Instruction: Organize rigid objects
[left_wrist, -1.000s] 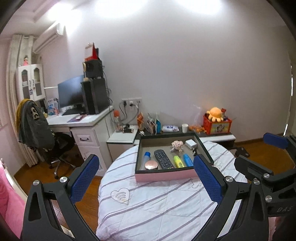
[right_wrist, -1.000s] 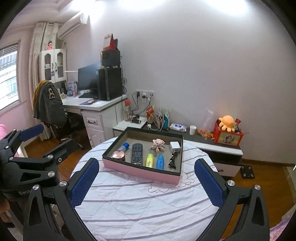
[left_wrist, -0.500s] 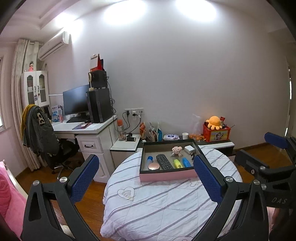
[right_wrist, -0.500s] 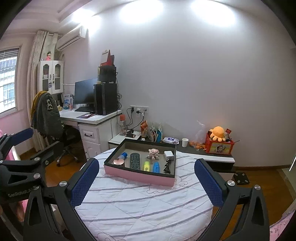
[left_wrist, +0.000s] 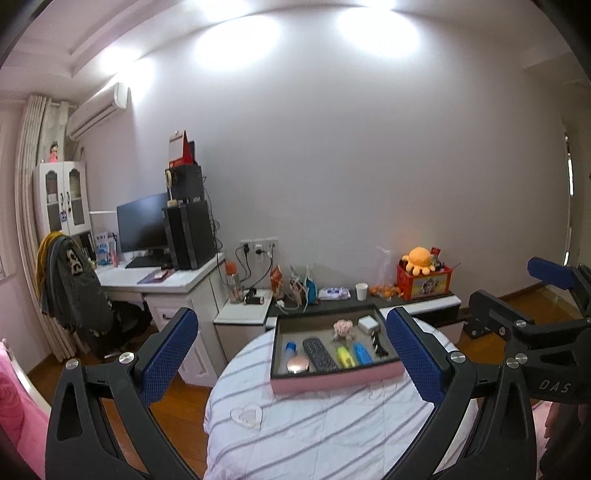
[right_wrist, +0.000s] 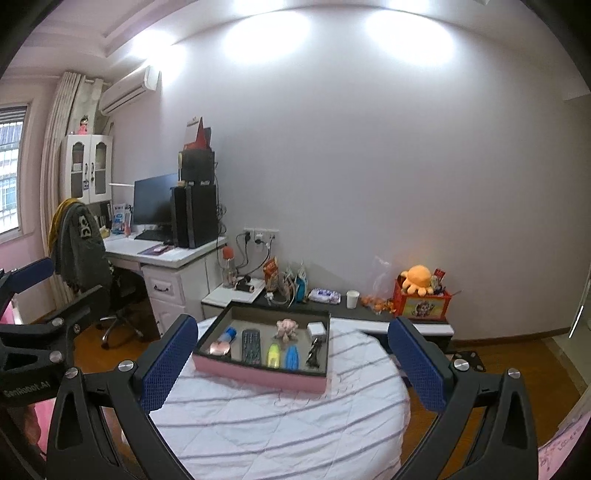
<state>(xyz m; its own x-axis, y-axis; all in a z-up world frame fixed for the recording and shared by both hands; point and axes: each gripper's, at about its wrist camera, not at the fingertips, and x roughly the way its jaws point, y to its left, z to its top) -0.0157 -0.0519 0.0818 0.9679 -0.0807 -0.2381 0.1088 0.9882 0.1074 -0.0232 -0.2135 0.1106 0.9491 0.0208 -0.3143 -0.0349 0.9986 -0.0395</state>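
Note:
A pink-sided tray (left_wrist: 336, 380) (right_wrist: 258, 374) sits at the far side of a round table with a striped white cloth (left_wrist: 332, 432) (right_wrist: 277, 424). Inside lie a black remote (left_wrist: 319, 354) (right_wrist: 251, 345), a yellow highlighter (left_wrist: 345, 356) (right_wrist: 273, 354), a blue highlighter (left_wrist: 362, 352) (right_wrist: 291, 357), a blue-capped bottle (left_wrist: 290, 350), a round compact (left_wrist: 297, 366), a pink toy (left_wrist: 343, 328), a white block (left_wrist: 368, 325) and a black clip (left_wrist: 377, 341). My left gripper (left_wrist: 291, 362) and right gripper (right_wrist: 288, 363) are both open and empty, held well back from the tray.
A white desk (left_wrist: 166, 284) with monitor and black tower stands left, an office chair with a jacket (left_wrist: 70, 284) beside it. A low shelf (left_wrist: 369, 299) behind the table carries a cup, wipes and an orange plush on a red box (left_wrist: 421, 273). Wooden floor surrounds the table.
Both grippers have pulled back and risen away from the table; the tray looks smaller and more of the room and ceiling shows. Both stay open.

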